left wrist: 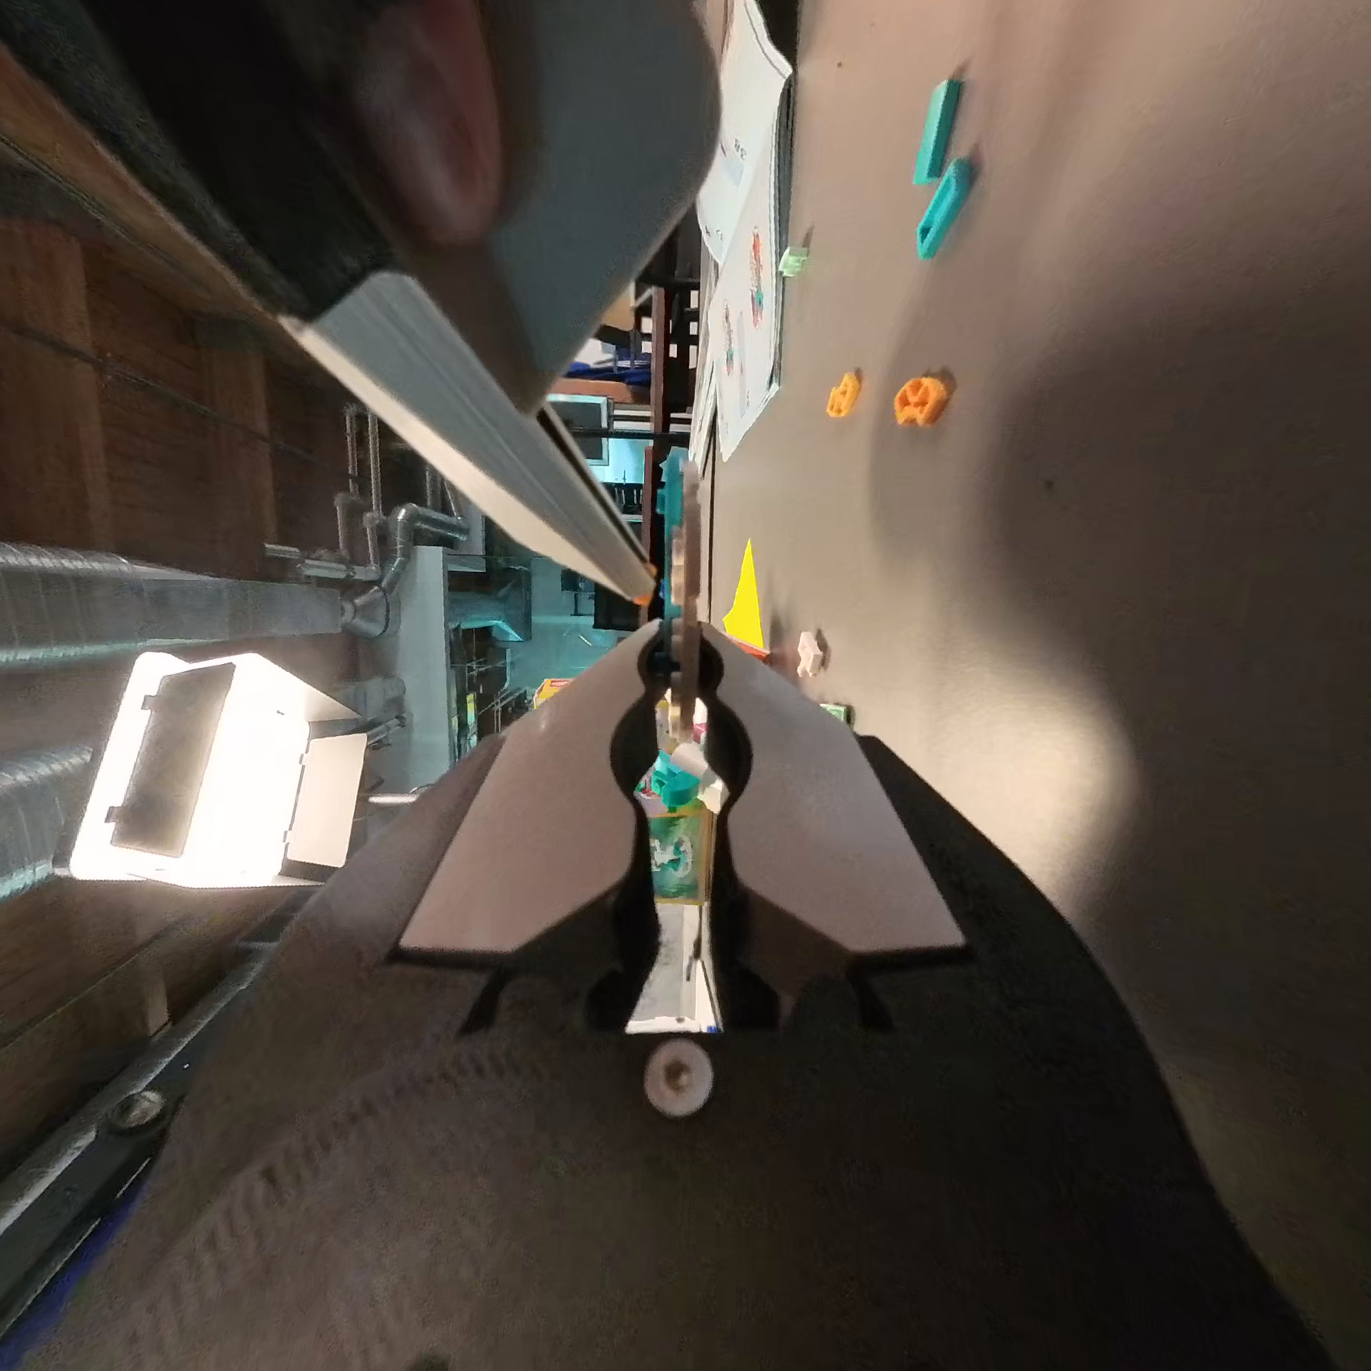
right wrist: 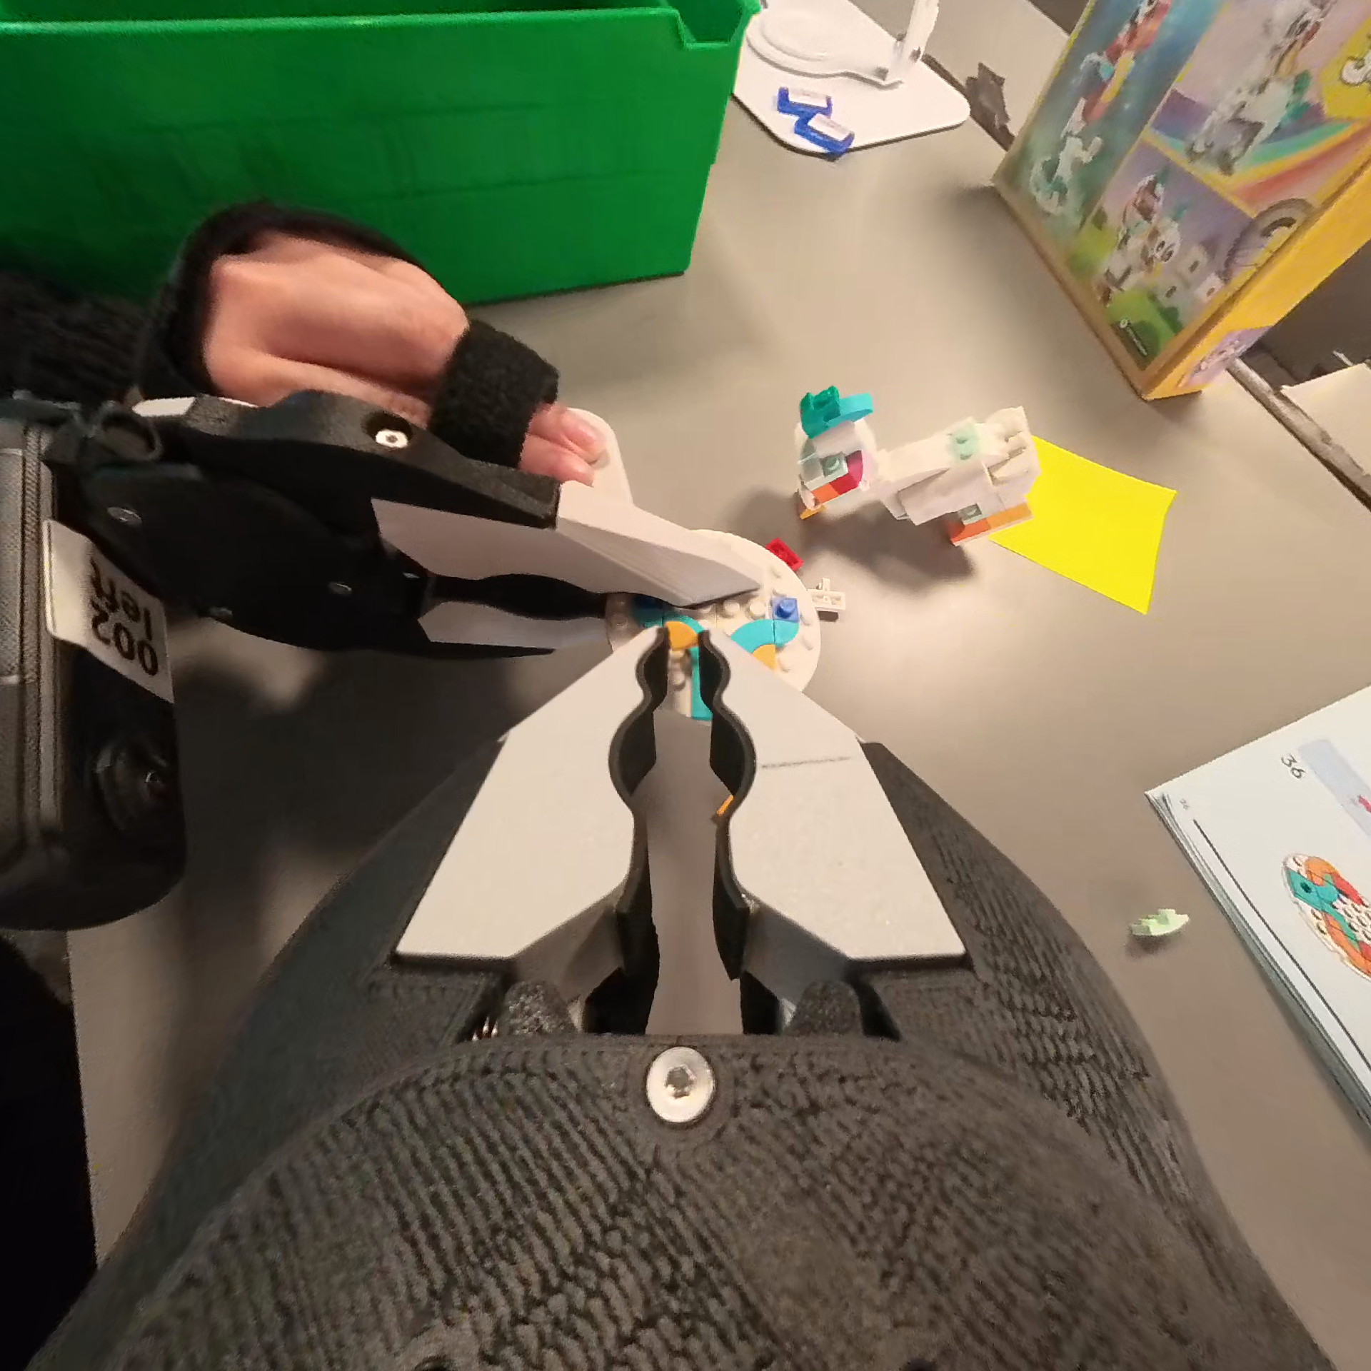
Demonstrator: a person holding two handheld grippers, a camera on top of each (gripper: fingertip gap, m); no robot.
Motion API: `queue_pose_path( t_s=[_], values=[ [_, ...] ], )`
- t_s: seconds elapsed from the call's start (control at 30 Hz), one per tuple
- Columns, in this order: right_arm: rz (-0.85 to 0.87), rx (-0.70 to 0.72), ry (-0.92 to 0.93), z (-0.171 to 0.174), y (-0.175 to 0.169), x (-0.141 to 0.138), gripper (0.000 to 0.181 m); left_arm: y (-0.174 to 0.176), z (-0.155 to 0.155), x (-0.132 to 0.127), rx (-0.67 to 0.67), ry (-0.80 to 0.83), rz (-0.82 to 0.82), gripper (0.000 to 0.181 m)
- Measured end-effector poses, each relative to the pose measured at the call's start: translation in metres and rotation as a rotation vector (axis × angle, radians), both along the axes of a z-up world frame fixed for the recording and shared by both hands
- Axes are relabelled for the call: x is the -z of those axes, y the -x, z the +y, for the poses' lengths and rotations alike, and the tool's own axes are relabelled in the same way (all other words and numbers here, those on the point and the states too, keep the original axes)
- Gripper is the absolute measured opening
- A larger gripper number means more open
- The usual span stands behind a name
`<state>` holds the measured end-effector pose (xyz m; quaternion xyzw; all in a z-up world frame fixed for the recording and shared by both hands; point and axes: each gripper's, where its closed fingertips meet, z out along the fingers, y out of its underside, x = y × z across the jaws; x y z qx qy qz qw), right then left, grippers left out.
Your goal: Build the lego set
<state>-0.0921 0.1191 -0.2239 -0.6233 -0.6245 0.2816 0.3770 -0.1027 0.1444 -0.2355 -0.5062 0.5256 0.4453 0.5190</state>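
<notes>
Round plate (right wrist: 797, 638) flat, teal strip (right wrist: 697, 686) toward camera

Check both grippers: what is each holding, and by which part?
Left gripper clamps the round white plate edge-on by its rim. Right gripper pinches a small orange piece at its fingers' ends, over the plate.

Green bin (right wrist: 356, 141), yellow paper (right wrist: 1090, 527), grey table (right wrist: 927, 311) — white round plate (right wrist: 805, 630), teal-and-orange pieces (right wrist: 757, 634)
</notes>
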Motion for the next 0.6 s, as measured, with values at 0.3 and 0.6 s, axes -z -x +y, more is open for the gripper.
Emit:
queue_pose_path(
  t_s=[0.3, 0.6],
  values=[
    [-0.062, 0.023, -0.050, -0.0013, -0.0030, 0.0053, 0.006, 0.0006, 0.0007, 0.0012, -0.001, 0.009, 0.004, 0.004],
    [-0.081, 0.028, -0.073, -0.0006, -0.0059, 0.0074, 0.011, -0.0016, 0.0007, 0.0042, 0.016, 0.024, 0.013, 0.004]
  ],
)
